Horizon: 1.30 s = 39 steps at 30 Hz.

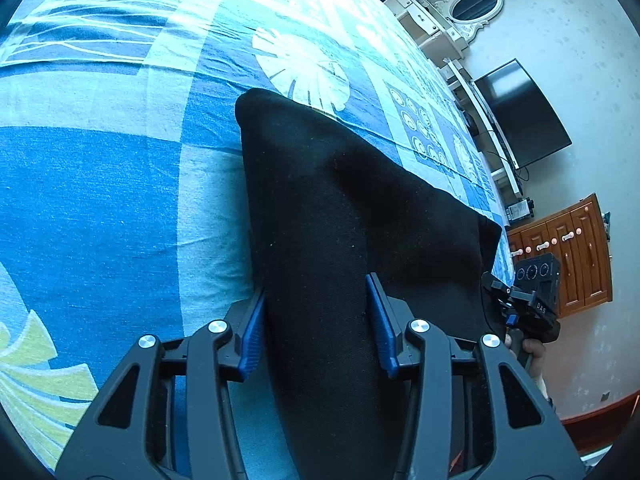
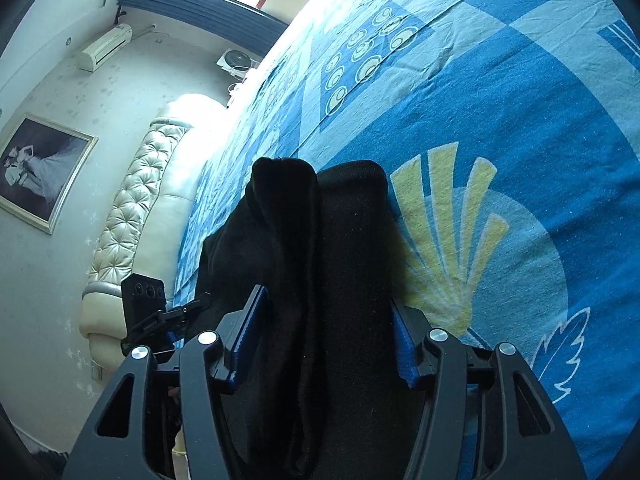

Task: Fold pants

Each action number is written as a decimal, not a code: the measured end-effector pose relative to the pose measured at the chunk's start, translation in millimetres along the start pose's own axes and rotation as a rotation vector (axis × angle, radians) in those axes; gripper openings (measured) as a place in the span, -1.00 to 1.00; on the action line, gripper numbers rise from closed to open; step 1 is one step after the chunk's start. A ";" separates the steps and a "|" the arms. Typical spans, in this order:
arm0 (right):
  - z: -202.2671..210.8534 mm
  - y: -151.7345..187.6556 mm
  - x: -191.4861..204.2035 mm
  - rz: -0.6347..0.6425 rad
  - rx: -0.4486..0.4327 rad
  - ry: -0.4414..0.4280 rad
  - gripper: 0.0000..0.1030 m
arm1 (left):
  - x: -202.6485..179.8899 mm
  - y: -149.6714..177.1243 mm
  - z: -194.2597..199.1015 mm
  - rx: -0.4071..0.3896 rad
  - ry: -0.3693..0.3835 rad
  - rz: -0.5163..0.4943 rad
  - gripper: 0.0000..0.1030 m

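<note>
Black pants (image 1: 332, 216) lie on a blue patterned bedsheet (image 1: 100, 208). In the left wrist view my left gripper (image 1: 316, 312) has its blue pads on both sides of a thick fold of the pants, with the cloth filling the gap. In the right wrist view my right gripper (image 2: 324, 332) straddles a bunched black fold of the pants (image 2: 320, 264) the same way, on the sheet (image 2: 500, 128). The right gripper also shows at the far end of the pants in the left wrist view (image 1: 520, 300).
A padded cream headboard (image 2: 132, 208) and framed picture (image 2: 36, 172) stand left of the bed. A dark TV (image 1: 524, 116), white dresser with mirror (image 1: 460, 16) and brown cabinet (image 1: 572, 256) line the wall beyond the bed edge.
</note>
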State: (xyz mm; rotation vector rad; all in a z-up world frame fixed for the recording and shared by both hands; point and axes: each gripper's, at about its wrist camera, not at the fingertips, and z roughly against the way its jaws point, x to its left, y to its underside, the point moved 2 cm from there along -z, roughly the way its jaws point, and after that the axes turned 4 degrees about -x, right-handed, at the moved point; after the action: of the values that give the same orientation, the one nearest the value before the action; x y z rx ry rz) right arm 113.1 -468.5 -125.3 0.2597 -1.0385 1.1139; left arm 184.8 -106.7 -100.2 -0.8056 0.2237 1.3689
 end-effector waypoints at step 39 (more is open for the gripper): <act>-110.1 39.3 88.0 0.033 0.118 -0.068 -0.23 | 102.4 -9.6 112.0 -0.138 -0.215 -0.038 -0.36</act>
State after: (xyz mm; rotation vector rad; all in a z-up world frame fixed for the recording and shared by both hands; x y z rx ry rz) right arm 146.2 -326.0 -126.4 0.3777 -1.0414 1.2048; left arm 182.9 43.4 -75.6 -0.7650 -0.0539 1.4350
